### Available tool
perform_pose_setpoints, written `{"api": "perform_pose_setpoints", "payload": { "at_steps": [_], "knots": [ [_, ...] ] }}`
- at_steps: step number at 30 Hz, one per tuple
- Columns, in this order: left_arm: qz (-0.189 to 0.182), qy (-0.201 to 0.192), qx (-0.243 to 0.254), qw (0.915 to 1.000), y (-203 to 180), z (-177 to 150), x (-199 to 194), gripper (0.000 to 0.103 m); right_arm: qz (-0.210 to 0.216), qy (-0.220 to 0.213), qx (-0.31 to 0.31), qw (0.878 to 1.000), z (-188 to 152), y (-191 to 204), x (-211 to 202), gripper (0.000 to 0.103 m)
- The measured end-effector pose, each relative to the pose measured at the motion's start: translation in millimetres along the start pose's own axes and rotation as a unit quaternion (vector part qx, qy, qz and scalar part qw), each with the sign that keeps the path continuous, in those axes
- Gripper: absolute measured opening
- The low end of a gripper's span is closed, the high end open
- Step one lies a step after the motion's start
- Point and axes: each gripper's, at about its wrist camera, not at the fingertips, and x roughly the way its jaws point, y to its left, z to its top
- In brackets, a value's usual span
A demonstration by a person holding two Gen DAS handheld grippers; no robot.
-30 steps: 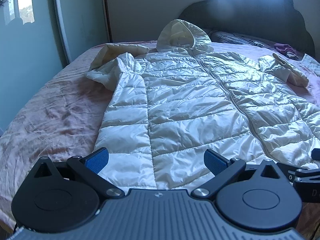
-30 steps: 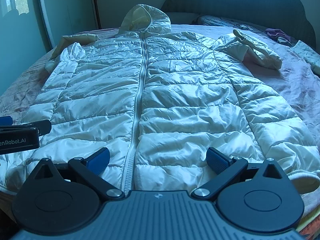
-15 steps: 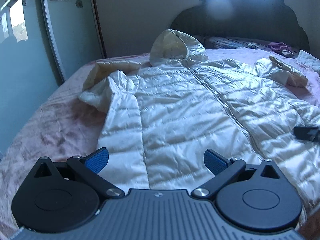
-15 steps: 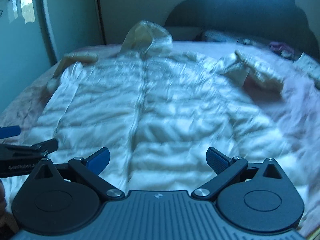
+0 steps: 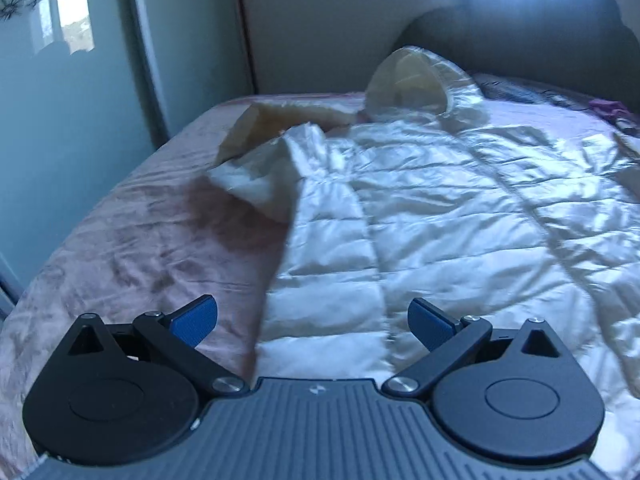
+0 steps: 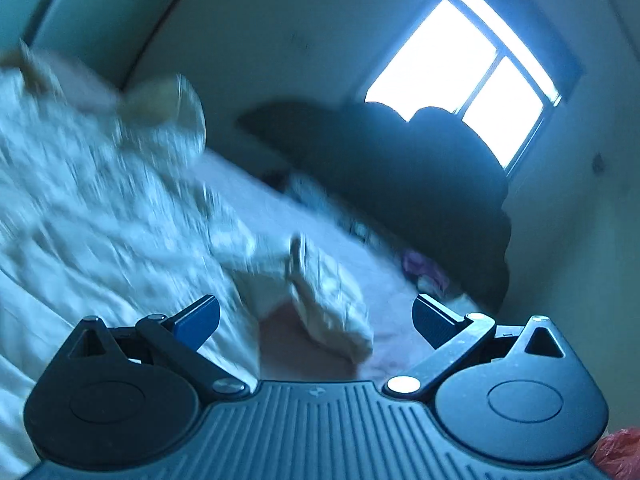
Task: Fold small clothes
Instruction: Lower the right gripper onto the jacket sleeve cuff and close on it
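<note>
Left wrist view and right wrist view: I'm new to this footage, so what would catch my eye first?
A shiny white quilted jacket lies spread front-up across the pink bedspread, its hood toward the dark headboard. In the tilted, blurred right wrist view, a bright window glows above that headboard. Both the left tool and right tool are open and empty.

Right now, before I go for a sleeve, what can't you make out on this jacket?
- Jacket hem: left wrist view, hidden behind the left gripper.
- Jacket's far side: left wrist view, cut off by the right edge.
- Sleeve cuff and quilting: right wrist view, motion blur past the open right gripper.
- Purple item by the headboard: blurred, unidentifiable.
</note>
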Motion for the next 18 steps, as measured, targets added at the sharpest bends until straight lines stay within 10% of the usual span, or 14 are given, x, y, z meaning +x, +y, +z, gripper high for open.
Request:
{"api": "perform_pose_setpoints", "payload": {
  "at_steps": [18],
  "knots": [
    [0.106, 0.009, -0.020, 0.9941, 47.7, 27.3, 70.6, 0.103, 0.020, -0.028, -0.037, 0.999, 10.0, 6.3, 116.6, 0.097]
  ]
}}
